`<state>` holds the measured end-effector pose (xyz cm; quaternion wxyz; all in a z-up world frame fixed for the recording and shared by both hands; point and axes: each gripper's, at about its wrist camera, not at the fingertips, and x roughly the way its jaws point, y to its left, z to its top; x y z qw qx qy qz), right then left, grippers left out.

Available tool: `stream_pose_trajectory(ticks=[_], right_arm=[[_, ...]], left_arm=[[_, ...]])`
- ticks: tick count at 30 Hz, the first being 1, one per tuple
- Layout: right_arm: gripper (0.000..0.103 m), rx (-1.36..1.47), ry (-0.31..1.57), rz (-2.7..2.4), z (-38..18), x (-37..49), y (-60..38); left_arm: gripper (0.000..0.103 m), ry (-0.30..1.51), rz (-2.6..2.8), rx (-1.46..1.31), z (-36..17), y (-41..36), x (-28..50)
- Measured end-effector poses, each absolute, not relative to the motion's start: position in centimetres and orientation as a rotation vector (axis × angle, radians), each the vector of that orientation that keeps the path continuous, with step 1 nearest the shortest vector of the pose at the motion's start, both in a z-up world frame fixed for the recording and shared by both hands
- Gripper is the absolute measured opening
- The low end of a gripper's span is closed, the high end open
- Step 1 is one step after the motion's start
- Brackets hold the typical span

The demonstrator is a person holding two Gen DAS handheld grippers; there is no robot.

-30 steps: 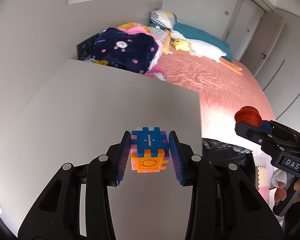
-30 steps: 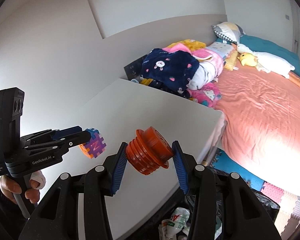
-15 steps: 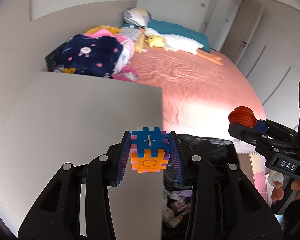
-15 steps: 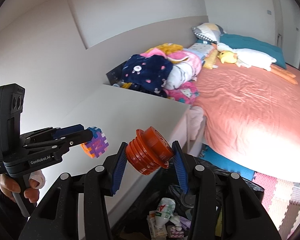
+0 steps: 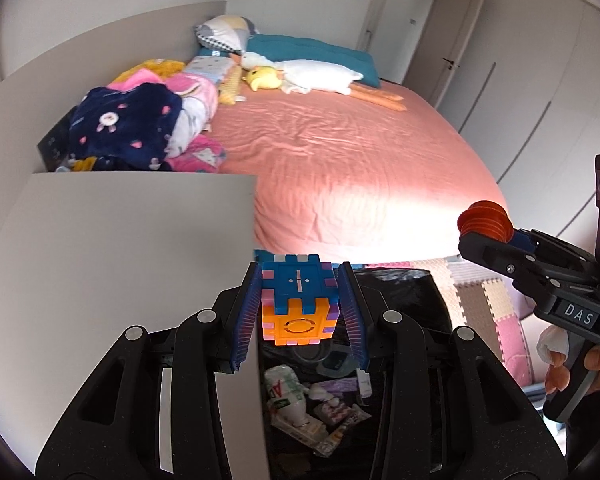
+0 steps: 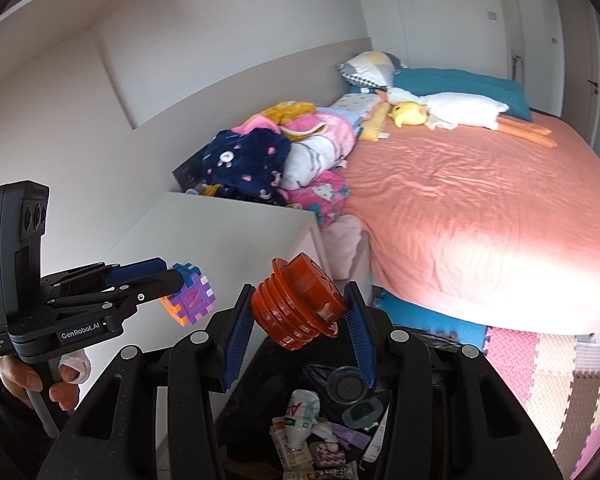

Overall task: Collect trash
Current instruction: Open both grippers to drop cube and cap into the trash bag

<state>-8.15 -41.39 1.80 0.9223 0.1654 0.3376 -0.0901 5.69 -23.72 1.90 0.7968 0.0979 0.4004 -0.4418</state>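
Observation:
My left gripper (image 5: 298, 308) is shut on a colourful foam puzzle cube (image 5: 298, 300), blue on top and orange in front. It hangs over the open black trash bag (image 5: 420, 292), at the white table's edge. My right gripper (image 6: 298, 316) is shut on an orange ribbed plastic cap (image 6: 300, 300) and holds it above the same bag (image 6: 256, 396). The bag holds a crumpled bottle (image 6: 300, 412) and several wrappers. Each gripper shows in the other's view: the right one (image 5: 496, 244) at right, the left one (image 6: 172, 280) at left.
A white table (image 5: 120, 248) lies left of the bag. A bed with a salmon sheet (image 5: 340, 152) fills the far side, with piled clothes (image 5: 140, 124) and plush toys (image 5: 300, 76). Foam floor mats (image 6: 548, 360) lie to the right.
Both grippers have moved right, off the table top, and now hang over the open trash bag. Each keeps its hold on its object.

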Motion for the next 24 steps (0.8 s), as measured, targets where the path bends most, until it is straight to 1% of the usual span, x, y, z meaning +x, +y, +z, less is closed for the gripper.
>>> stream_pose_trajectory(ticks=[7,9,10,11,12,13,20,24], right_arm=[[0.047,0.379,0.692,-0.240,2.0,-10.3,-43.5],[0.047,0.414,0.692,-0.253,2.0,-11.0,-44.2],[0.053,0.428,0.687,-0.257,2.1,-11.3,-44.5],[0.073,0.447,0.668,-0.277,2.4,-11.9,-44.9],[0.081,0.452,0.652,-0.294,2.6,-12.2,-45.1],[0.086,0.456,0.638,-0.306,2.9,-12.6,-45.3],[0.087,0.485,0.610,-0.340,3.5,-13.6,-46.3],[0.087,0.487,0.611,-0.336,3.5,-13.6,-46.3]], left_arm=[[0.039,0.883,-1.024,0.253,1.6,-25.8,4.3],[0.042,0.921,-1.064,0.274,1.2,-26.4,4.0],[0.066,0.939,-1.076,0.292,1.0,-26.6,3.7],[0.099,0.954,-1.073,0.325,0.6,-27.0,3.5],[0.097,0.938,-1.063,0.349,0.4,-27.1,3.1],[0.097,0.921,-1.065,0.366,0.3,-27.1,2.8],[0.097,0.883,-1.093,0.442,-0.3,-27.8,1.2],[0.097,0.896,-1.095,0.434,-0.4,-27.7,1.3]])
